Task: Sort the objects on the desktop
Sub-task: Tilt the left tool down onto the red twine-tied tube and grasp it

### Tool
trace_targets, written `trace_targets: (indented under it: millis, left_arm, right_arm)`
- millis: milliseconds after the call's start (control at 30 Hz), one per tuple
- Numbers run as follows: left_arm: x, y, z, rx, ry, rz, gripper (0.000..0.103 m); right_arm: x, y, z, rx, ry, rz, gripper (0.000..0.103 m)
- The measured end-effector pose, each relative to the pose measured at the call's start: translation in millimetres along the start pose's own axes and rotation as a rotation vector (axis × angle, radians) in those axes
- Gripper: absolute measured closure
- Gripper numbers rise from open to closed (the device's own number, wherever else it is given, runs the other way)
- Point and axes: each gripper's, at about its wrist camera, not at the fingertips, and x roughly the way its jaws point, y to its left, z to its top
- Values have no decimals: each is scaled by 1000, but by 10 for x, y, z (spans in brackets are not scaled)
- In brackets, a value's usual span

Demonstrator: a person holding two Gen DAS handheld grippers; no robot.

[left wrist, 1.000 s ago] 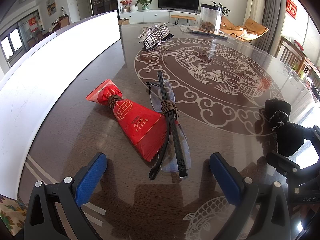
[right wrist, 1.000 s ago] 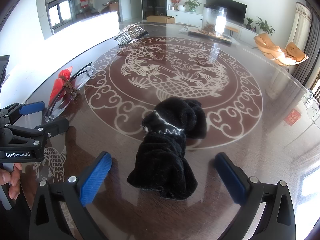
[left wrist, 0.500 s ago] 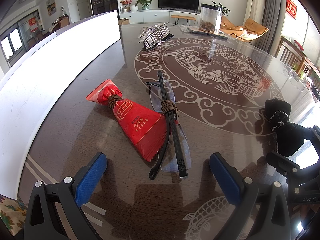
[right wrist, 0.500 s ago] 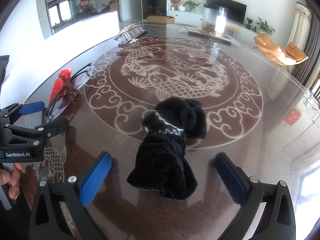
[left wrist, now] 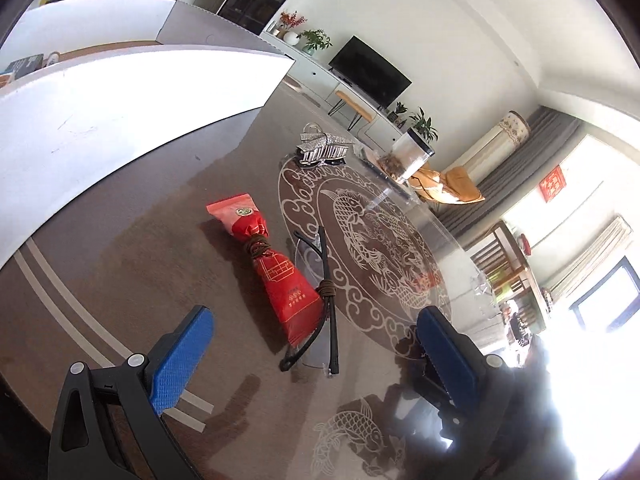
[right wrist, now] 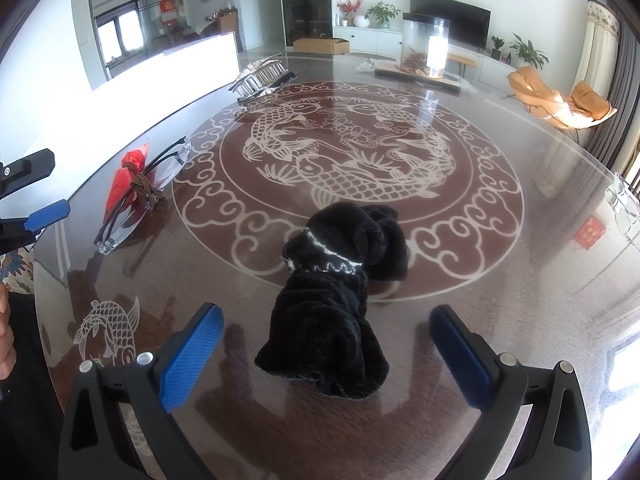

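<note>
A red packet (left wrist: 276, 270) tied with brown cord lies on the glass-topped table, with black-armed glasses (left wrist: 326, 300) bound by a brown hair tie beside it on the right. My left gripper (left wrist: 314, 344) is open and empty, tilted, just short of their near ends. A black fuzzy cloth bundle (right wrist: 340, 292) with a white zigzag band lies in front of my right gripper (right wrist: 328, 344), which is open and empty with the bundle's near end between its fingers. The packet (right wrist: 126, 184) and glasses (right wrist: 148, 192) show at the left of the right wrist view.
A silver hair claw (left wrist: 324, 148) (right wrist: 264, 76) lies farther back. A clear jar on a tray (right wrist: 424, 48) stands at the far side. A white board (left wrist: 120, 104) runs along the table's left edge. The left gripper (right wrist: 28, 200) shows at the left.
My left gripper has lifted and rolled, so its view is now tilted and turned toward the packet. My right gripper and the black bundle have not moved.
</note>
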Motion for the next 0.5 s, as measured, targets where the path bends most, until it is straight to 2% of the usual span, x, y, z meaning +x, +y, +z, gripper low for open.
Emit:
trace_targets:
  millis: [67, 167, 233, 300, 400, 500]
  left_arm:
    - [77, -95, 2, 53, 23, 6, 0]
    - [308, -310, 16, 174, 74, 137, 0]
    - [437, -334, 72, 197, 95, 214, 0]
    - [487, -199, 152, 152, 113, 258, 0]
    - [464, 99, 225, 43, 120, 243, 1]
    - [450, 173, 302, 34, 115, 270, 1]
  right_arm:
    - [-16, -29, -1, 12, -9, 6, 0]
    - [-33, -59, 0, 28, -15, 4, 0]
    - [-68, -85, -7, 49, -32, 41, 0]
    - [-113, -89, -11, 60, -40, 54, 0]
    - [-205, -114, -55, 97, -71, 94, 0]
    - [-227, -124, -86, 113, -90, 99, 0]
